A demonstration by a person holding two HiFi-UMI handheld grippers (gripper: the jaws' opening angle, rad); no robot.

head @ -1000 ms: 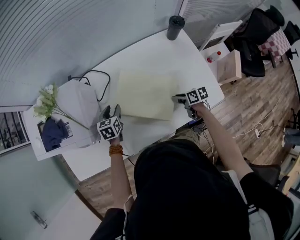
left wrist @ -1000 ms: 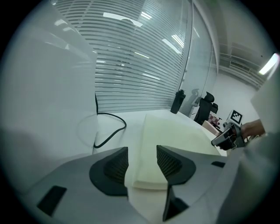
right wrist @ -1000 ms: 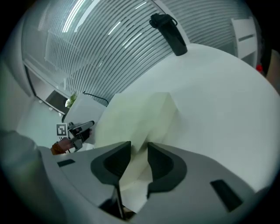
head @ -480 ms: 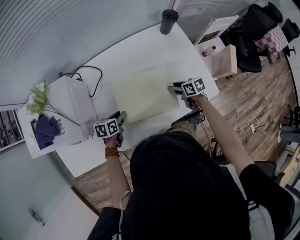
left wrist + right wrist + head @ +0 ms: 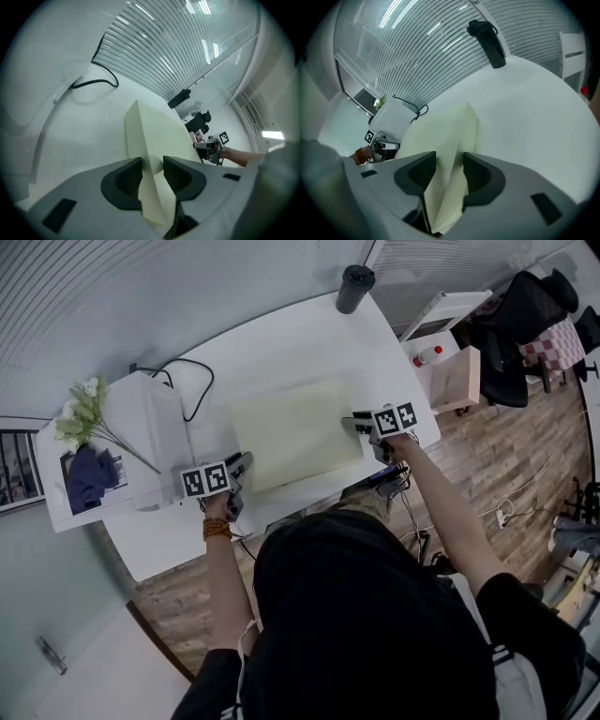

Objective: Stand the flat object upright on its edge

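left tongs (image 5: pixel 152 165): closest in to the person, set on the near left corner of the foam board. The jaws have just been closing, and the pads now sit on both faces of that corner, pinching it.
right tongs (image 5: pixel 449 165): out at the board's right-hand edge. The jaws are spread and have just been opening wider. The edge stands in the gap, but I would not say the pads press on it.
foam board (image 5: pixel 295 432): a thick pale-yellow slab (foam is my guess, from its soft-looking edge). It lies flat on the middle of the tabletop, between the two tongs.
long axis: runs from the left tongs across to the right tongs, so each pair has one end of it straight ahead of its jaws.
what the lift turns on: only the left end looks held. To tip the board onto a long edge, both ends would have to rise and roll together. I reckon the right tongs must close on their edge first, or the slab will twist about the left corner.
nearer hand: neither by much, since both are already at the board.
tabletop (image 5: pixel 281 343): white, with bare room beyond the board's far edge.
white box (image 5: pixel 145 432): left of the board and well apart from it, with a black cable (image 5: pixel 192 381) looped behind.
black flask (image 5: pixel 354 287): farthest off, upright at the far corner and well apart from the board.
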